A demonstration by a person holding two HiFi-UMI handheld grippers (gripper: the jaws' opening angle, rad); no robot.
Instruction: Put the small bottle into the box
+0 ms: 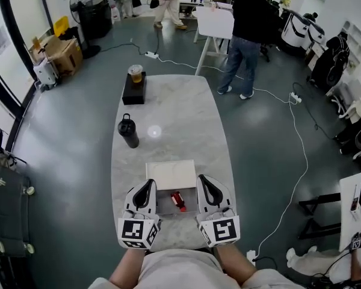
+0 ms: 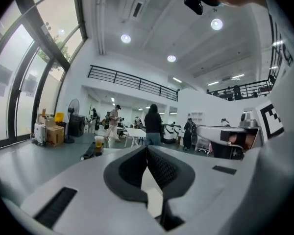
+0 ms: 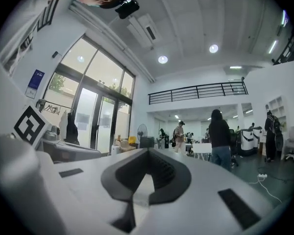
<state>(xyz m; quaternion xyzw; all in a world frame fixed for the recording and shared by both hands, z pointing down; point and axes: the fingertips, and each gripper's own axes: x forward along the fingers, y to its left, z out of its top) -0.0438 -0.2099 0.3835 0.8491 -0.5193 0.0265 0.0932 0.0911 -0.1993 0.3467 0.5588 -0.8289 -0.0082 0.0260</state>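
Observation:
In the head view a small red bottle (image 1: pixel 178 200) lies inside an open grey box (image 1: pixel 163 205) near the table's front edge. The box's white lid (image 1: pixel 171 174) is folded back behind it. My left gripper (image 1: pixel 149 184) rests just left of the box and my right gripper (image 1: pixel 203 180) just right of it, both pointing away from me. Neither touches the bottle. In the left gripper view the left gripper (image 2: pixel 147 153) has its jaws shut together with nothing between them. The right gripper (image 3: pixel 148 155) stands the same way in the right gripper view.
On the marble table (image 1: pixel 186 119) a black tumbler (image 1: pixel 128 131) stands beyond the box at the left. At the far end a cup of drink (image 1: pixel 135 73) sits on a black case (image 1: pixel 134 89). A person (image 1: pixel 246 35) stands past the table, and cables (image 1: pixel 295 161) run along the floor at the right.

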